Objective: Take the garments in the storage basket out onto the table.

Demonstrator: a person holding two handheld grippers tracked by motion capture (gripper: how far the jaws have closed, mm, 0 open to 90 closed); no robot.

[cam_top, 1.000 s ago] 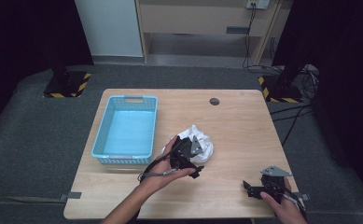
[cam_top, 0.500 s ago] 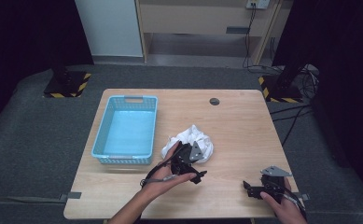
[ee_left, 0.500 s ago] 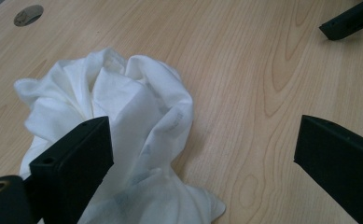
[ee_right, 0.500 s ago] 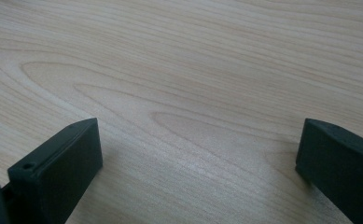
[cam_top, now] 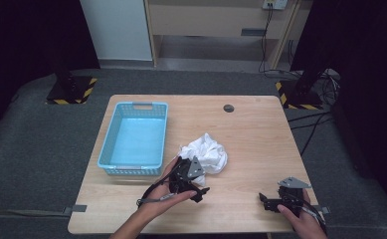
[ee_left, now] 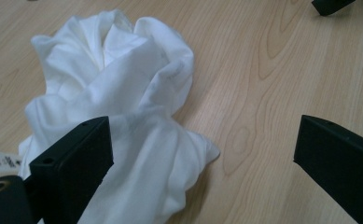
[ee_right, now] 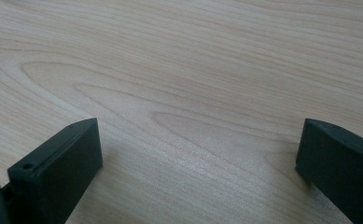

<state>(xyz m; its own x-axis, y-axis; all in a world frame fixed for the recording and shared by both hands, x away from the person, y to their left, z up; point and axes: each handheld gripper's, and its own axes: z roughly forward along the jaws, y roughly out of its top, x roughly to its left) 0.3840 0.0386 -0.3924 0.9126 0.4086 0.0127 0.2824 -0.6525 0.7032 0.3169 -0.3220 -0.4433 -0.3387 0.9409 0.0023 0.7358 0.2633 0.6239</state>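
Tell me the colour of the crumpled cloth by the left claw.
White; the cloth shows best in the left gripper view.

You see the cloth (ee_left: 123,93) is soft, white and crumpled; the table (ee_right: 193,70) is smooth pale wood; the basket (cam_top: 134,172) is blue plastic.

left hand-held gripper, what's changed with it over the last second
The left hand-held gripper has drawn back toward the person, off the white cloth, and now sits at the cloth's near edge. Its jaws are open, and one is in front of the cloth in the left gripper view; no grip is made. The cloth, the blue basket and the right hand-held gripper, open near the table's front right, stayed put.
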